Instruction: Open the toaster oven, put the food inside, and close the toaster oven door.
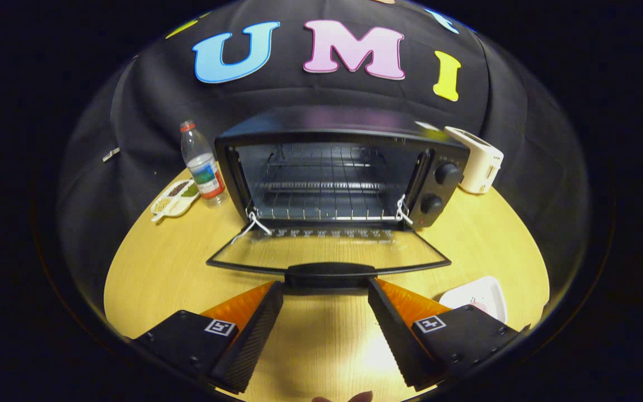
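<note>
A black toaster oven (344,167) stands at the back of the round wooden table (154,268). Its glass door (327,254) lies folded down flat toward me, and the wire rack (321,209) inside is bare. The door's black handle (330,272) sits just ahead of my fingertips, in line with the gap between them. My gripper (326,290) is open, the fingers spread about as wide as the handle, with nothing between them. A white plate (480,296) lies on the table just right of the right finger, partly hidden behind it; whatever is on it is hidden.
A water bottle (201,164) stands left of the oven, and a small white divided dish (175,198) with dried foods lies beside it. A white pop-up toaster (480,159) stands at the oven's right rear. Bare table lies on both sides of the open door.
</note>
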